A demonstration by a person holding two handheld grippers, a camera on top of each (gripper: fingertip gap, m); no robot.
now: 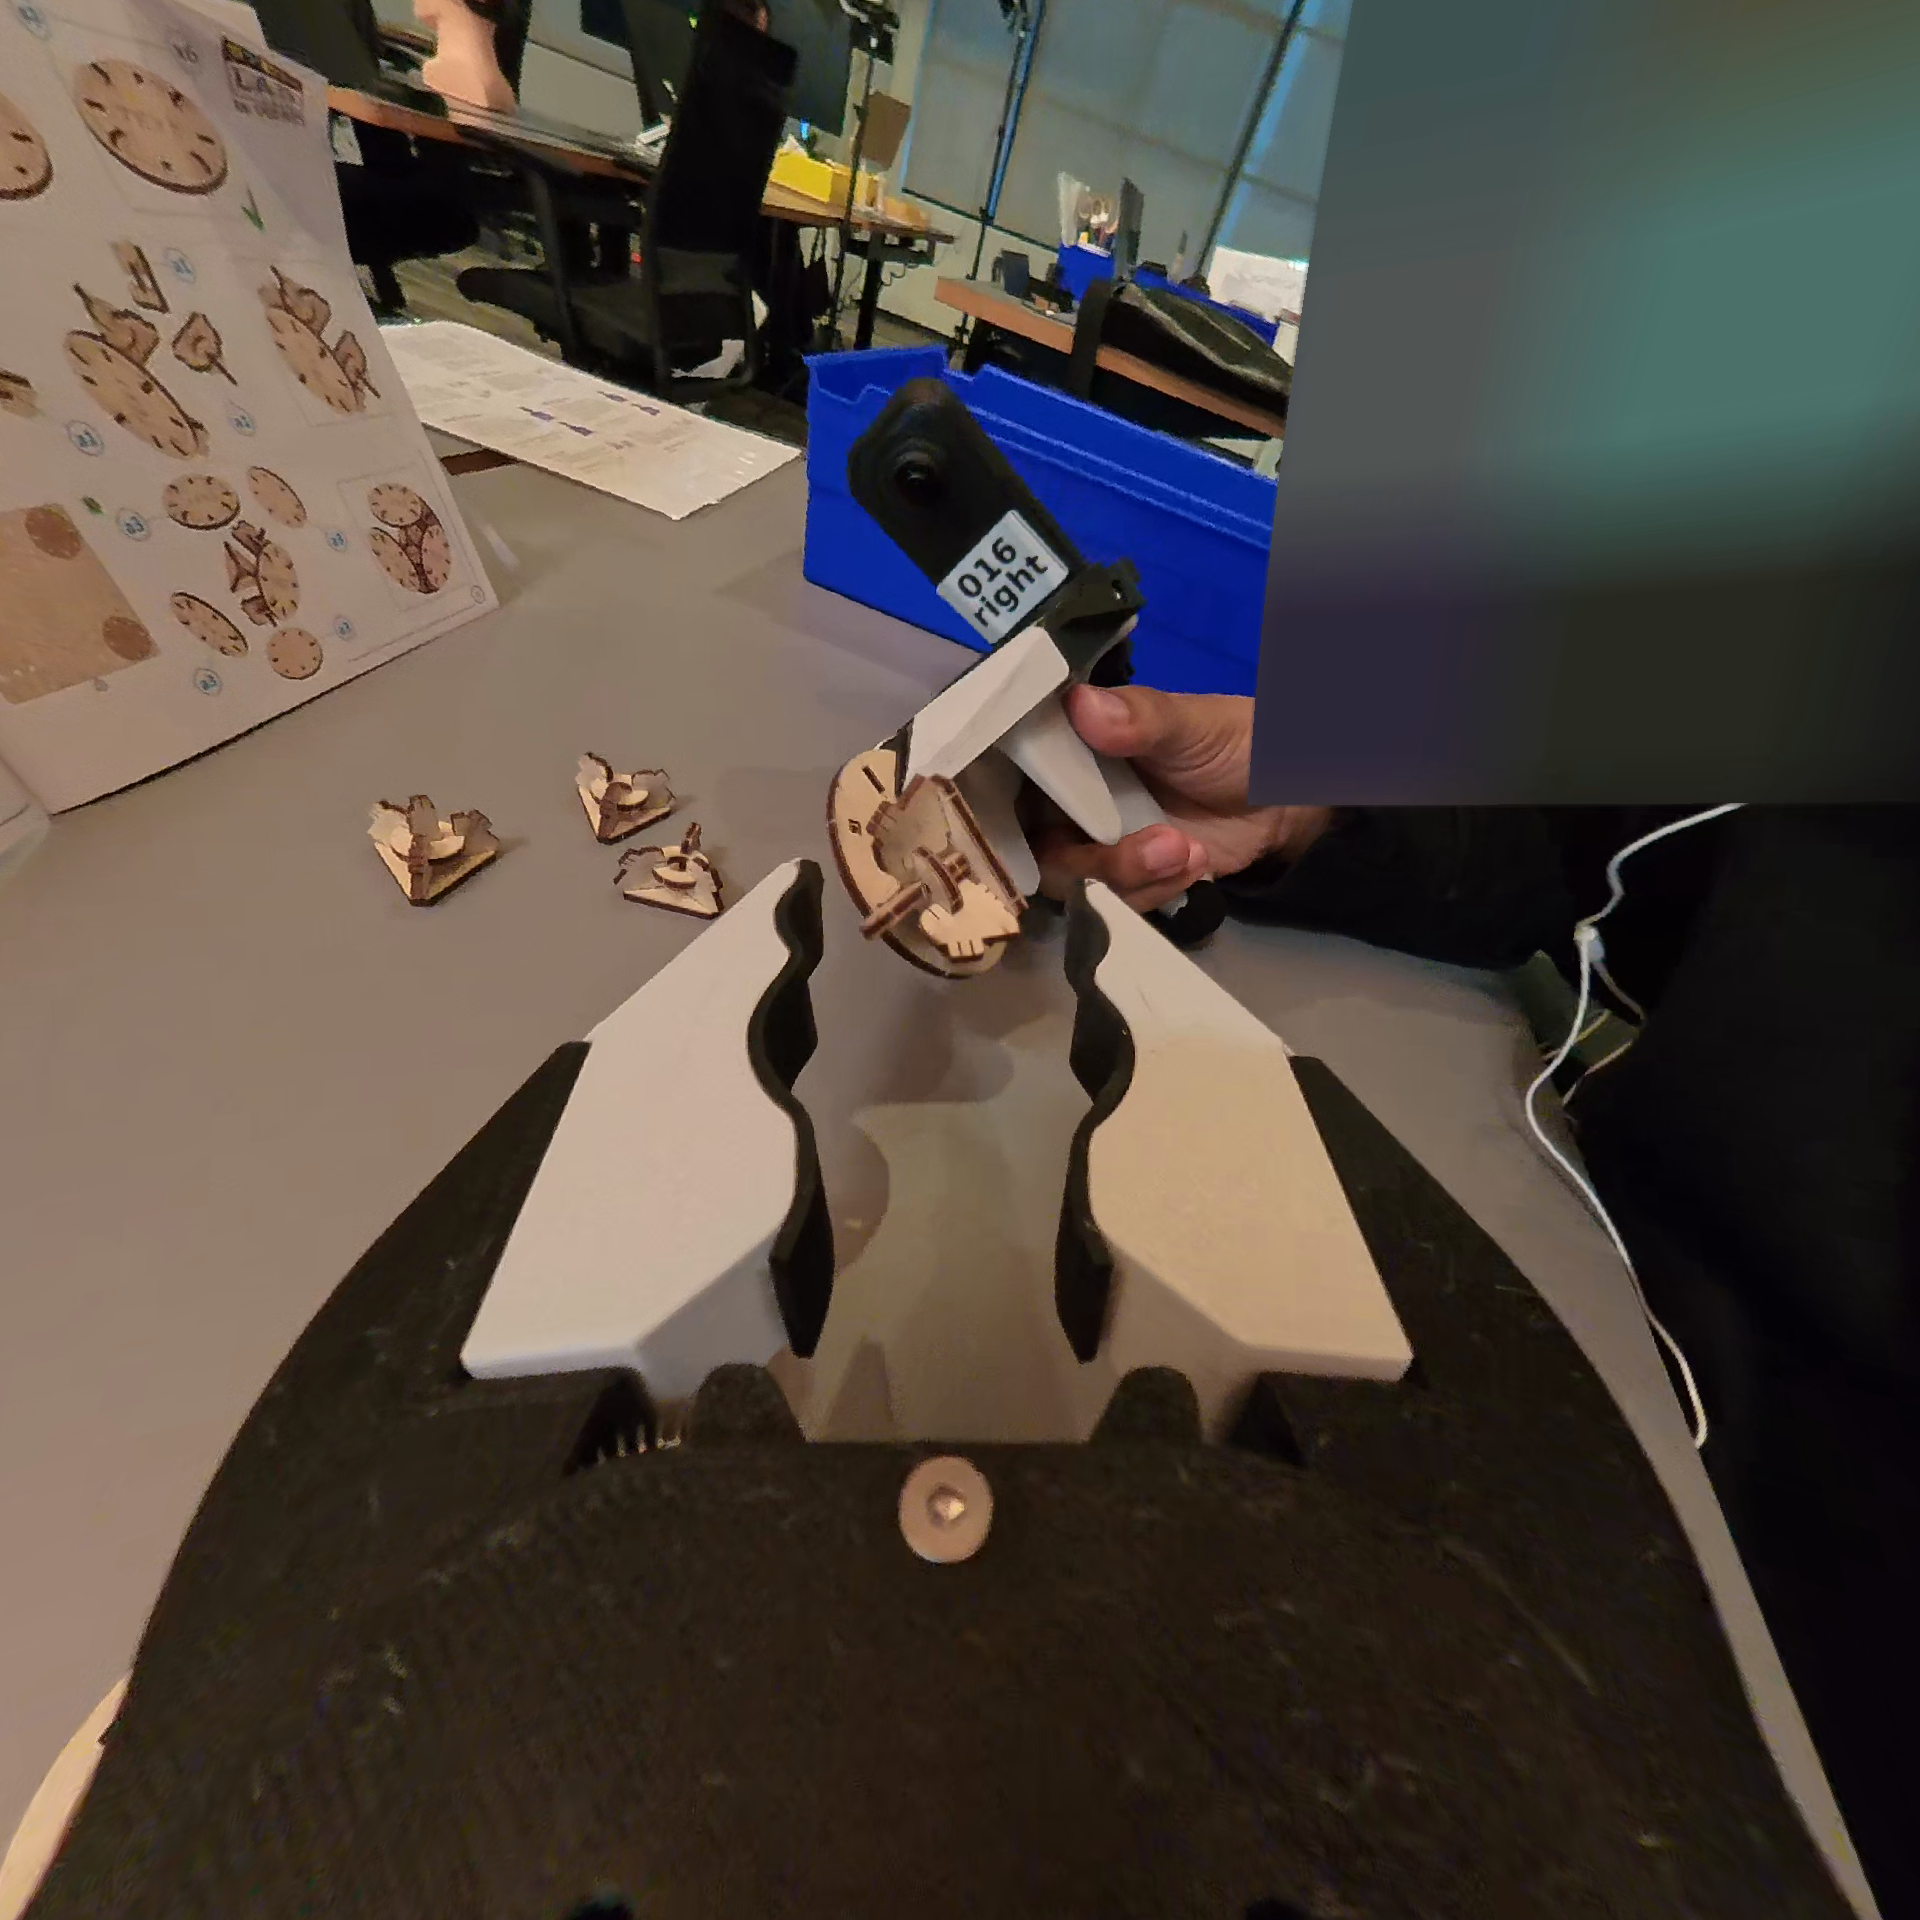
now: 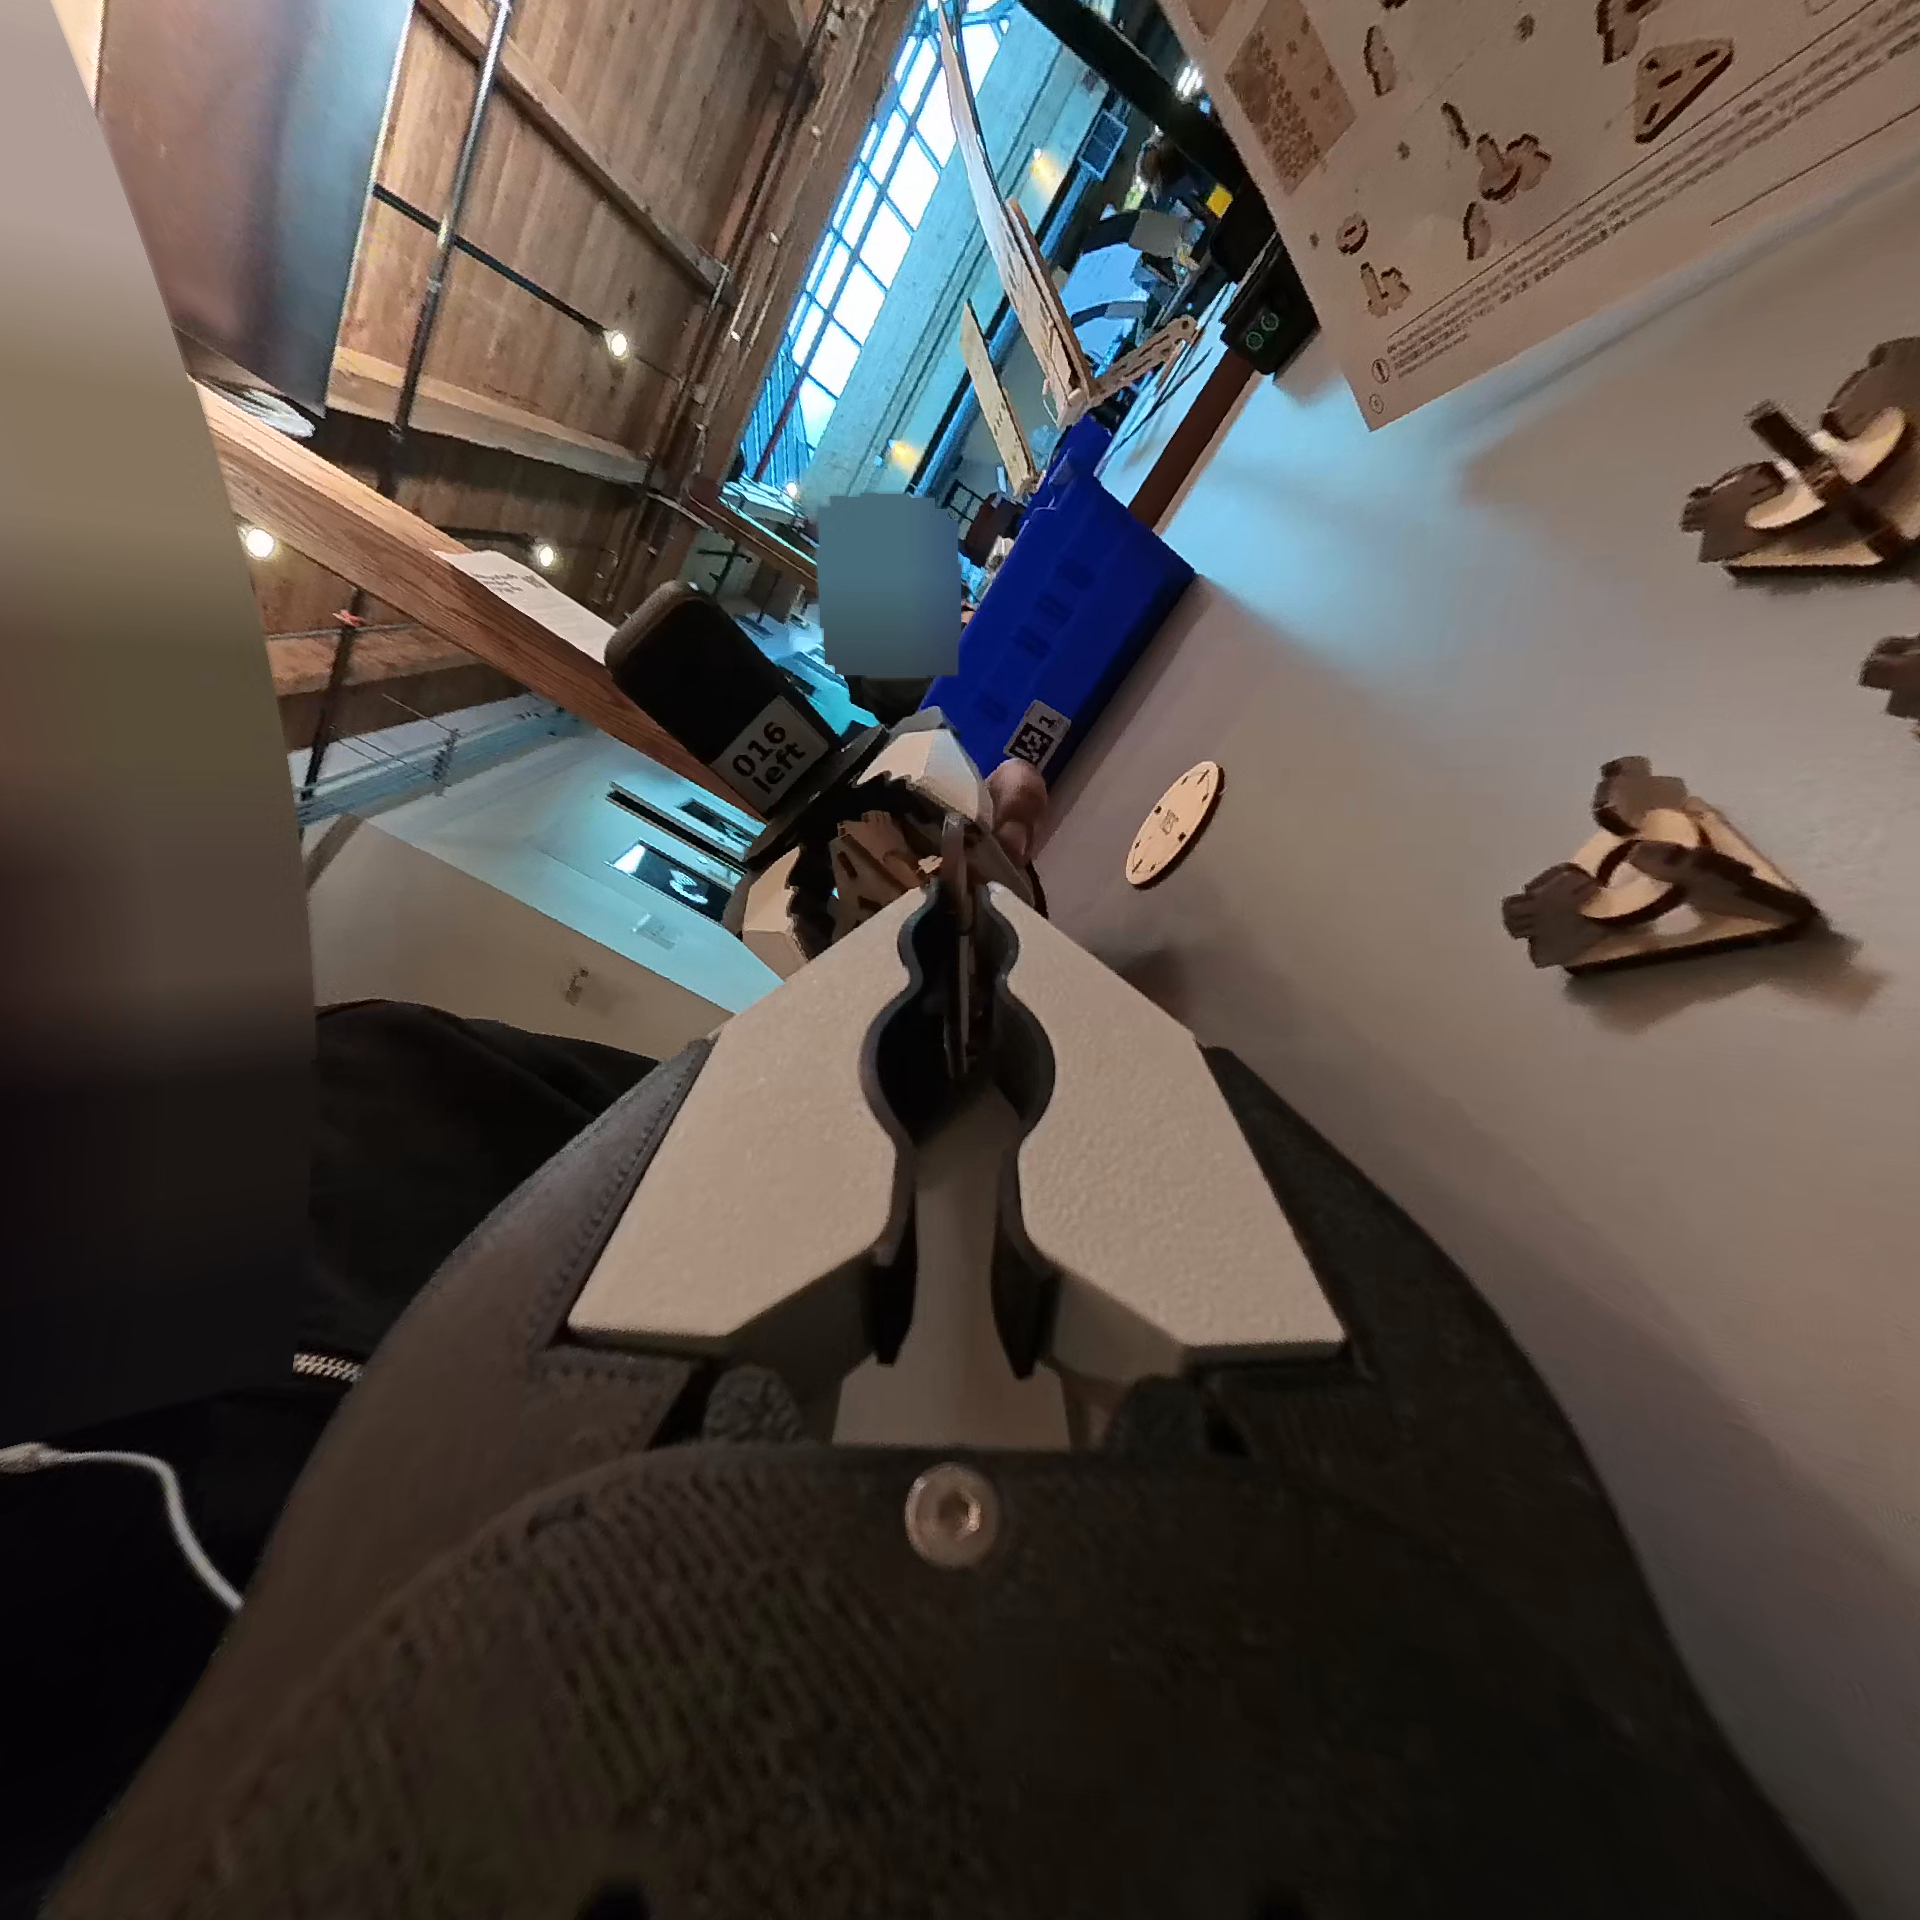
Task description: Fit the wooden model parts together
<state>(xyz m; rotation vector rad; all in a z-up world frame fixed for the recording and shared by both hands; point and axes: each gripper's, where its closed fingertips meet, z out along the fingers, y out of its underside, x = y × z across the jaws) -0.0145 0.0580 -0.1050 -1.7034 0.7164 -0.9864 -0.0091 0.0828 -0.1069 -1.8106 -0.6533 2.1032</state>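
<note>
My right gripper is shut on the rim of a round wooden disc, seen edge-on between its pads. In the left wrist view the right gripper comes in from the upper right and holds this disc assembly tilted above the grey table. The disc carries a small notched wooden piece slotted onto its face. My left gripper is open, with its fingertips on either side of the disc's lower part and a gap showing on both sides. The left gripper also shows in the right wrist view, just beyond the disc.
Three small triangular wooden assemblies lie on the table to the left. A plain wooden disc lies flat nearby. A picture instruction sheet stands at the far left, and a blue bin stands behind. A white cable hangs at the right. Less than 4 cm separates the two grippers' tips.
</note>
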